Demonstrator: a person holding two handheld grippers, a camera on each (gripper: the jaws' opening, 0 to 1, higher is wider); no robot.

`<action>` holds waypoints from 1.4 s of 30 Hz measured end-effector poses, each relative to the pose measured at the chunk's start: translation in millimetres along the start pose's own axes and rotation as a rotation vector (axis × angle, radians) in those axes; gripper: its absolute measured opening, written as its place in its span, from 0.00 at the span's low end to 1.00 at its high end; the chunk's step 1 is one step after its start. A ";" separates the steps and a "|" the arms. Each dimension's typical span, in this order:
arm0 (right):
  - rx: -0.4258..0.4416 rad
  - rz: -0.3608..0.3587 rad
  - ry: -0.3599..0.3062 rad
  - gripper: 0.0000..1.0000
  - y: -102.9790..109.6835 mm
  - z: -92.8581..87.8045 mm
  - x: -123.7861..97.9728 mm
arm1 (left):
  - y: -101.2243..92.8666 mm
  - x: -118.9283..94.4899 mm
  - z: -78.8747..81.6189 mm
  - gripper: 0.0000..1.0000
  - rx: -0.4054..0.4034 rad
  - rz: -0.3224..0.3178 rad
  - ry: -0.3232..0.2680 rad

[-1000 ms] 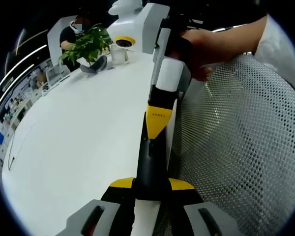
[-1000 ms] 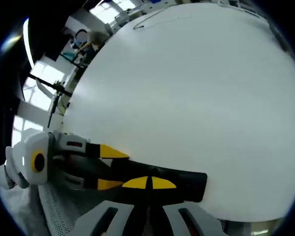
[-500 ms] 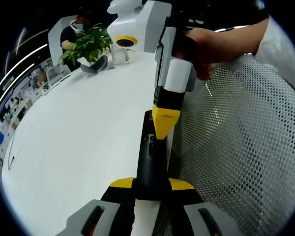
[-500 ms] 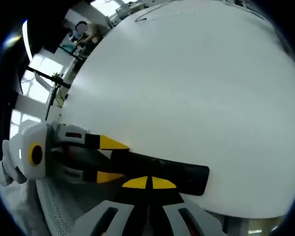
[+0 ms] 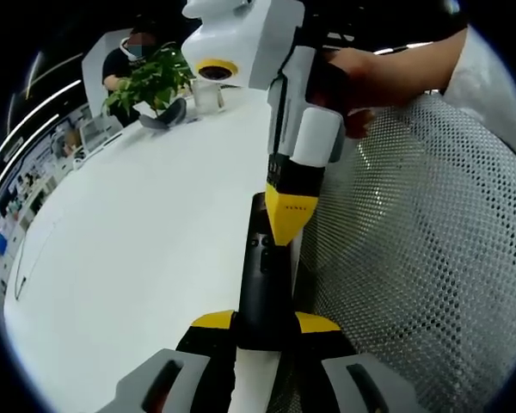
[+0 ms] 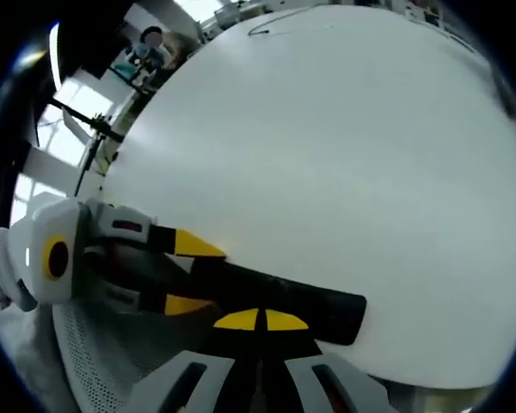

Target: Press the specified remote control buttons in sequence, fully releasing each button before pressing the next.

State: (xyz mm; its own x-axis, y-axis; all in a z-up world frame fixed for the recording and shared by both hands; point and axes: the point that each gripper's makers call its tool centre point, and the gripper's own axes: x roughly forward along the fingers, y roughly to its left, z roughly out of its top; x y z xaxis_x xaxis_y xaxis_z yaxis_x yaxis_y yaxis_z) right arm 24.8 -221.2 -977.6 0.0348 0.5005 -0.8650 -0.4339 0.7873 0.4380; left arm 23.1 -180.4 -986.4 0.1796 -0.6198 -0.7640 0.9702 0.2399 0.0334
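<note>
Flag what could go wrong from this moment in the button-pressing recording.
1. The left gripper holds the black remote control by one end only, so a hard push from the right gripper could tilt or slip it.
2. The right gripper's yellow tips are shut and blunt over closely spaced buttons; a neighbouring button might get pressed.
3. The remote sits near the white table's edge beside a mesh chair; it could fall off.
</note>
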 end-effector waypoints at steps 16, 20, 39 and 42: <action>-0.127 -0.059 0.005 0.00 -1.4 -0.5 1.2 | 1.3 0.4 0.7 0.25 0.014 0.000 0.002; -0.180 -0.084 0.007 0.00 -0.8 -1.2 2.0 | 1.3 0.3 0.8 0.25 0.020 0.001 0.004; -0.245 -0.131 -0.003 0.00 2.5 3.8 5.4 | 8.2 -5.7 -4.5 0.25 0.002 0.014 0.035; -0.234 -0.123 -0.007 0.00 1.8 5.0 5.2 | 9.2 -7.2 -6.7 0.25 0.006 0.018 0.046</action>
State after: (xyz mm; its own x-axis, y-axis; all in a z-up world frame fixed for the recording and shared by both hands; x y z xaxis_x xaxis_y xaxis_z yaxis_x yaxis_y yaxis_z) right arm 28.7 -215.4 -980.0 0.1056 0.4096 -0.9062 -0.6221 0.7381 0.2611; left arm 29.7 -168.7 -984.9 0.1897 -0.5806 -0.7918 0.9678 0.2465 0.0511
